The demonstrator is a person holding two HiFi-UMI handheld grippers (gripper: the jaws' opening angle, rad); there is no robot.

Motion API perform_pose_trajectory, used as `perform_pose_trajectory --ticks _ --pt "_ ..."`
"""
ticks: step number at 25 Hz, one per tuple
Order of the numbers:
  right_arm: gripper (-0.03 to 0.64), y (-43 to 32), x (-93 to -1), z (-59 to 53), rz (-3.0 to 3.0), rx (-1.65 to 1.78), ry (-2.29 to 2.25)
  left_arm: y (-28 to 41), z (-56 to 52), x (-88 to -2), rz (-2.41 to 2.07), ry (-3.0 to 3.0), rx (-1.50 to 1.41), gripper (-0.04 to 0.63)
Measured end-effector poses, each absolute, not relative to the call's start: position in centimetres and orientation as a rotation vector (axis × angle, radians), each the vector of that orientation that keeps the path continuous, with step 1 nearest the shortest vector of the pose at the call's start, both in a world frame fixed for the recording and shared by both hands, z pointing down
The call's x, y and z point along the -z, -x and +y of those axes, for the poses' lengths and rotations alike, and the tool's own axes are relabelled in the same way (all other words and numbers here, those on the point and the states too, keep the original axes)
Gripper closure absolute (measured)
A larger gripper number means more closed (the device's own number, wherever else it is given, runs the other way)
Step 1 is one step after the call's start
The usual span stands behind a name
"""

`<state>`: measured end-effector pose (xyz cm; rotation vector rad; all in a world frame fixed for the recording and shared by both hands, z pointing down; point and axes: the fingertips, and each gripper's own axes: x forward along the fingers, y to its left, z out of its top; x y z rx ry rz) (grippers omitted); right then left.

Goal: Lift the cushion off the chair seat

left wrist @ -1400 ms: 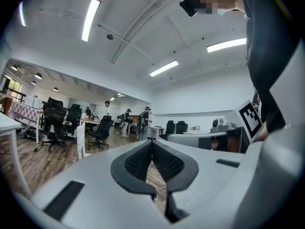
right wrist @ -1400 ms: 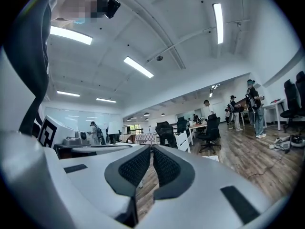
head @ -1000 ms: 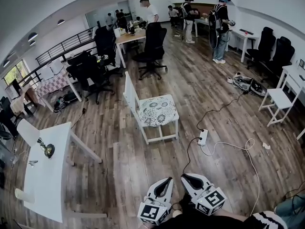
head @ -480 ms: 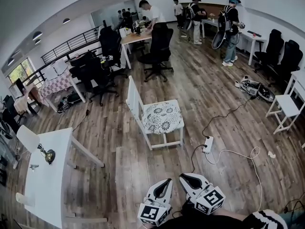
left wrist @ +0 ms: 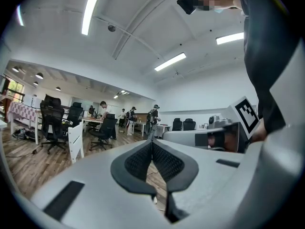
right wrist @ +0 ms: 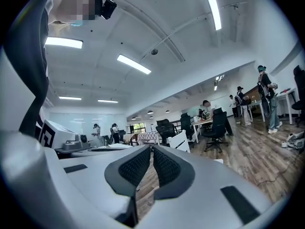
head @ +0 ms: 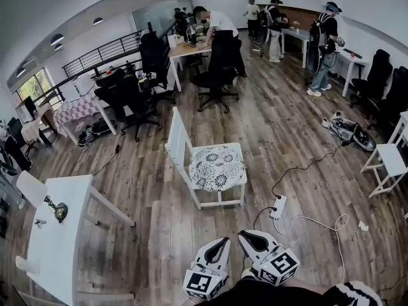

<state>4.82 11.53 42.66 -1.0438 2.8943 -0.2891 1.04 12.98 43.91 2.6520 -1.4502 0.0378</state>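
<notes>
A white wooden chair [head: 176,137] stands mid-floor with a white cushion [head: 217,167] patterned in black flowers lying on its seat. Both grippers are at the bottom of the head view, well short of the chair and pointing level toward it. The left gripper [head: 221,243] is shut with nothing between its pads [left wrist: 164,162]. Beside it, the right gripper [head: 247,236] is likewise shut and empty, its pads [right wrist: 164,165] together. The chair back shows small and far in the left gripper view [left wrist: 75,141] and the right gripper view [right wrist: 181,140].
A white power strip [head: 278,206] with trailing cables lies on the wood floor right of the chair. A white table [head: 60,234] is at the left, black office chairs [head: 217,69] and several people behind, a small white chair [head: 390,161] at the right.
The chair and cushion have come closer and sit lower in the head view as the person walks toward them. Both grippers stay shut and hold the same spot in the view.
</notes>
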Motion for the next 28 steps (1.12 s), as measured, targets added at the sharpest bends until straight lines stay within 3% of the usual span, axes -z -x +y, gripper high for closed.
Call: perform_pose_trajectory --ticks 13,28 --pt "0.581 -8.5 -43.5 5.2 2.932 0.298 0.972 -5.2 6.3 -43.7 -1.507 -2.642 -0.028 0.591" --pt "0.581 -7.5 -44.5 2.8 2.970 0.347 0.897 -4.4 4.0 -44.3 -1.544 -2.592 -0.031 0.591"
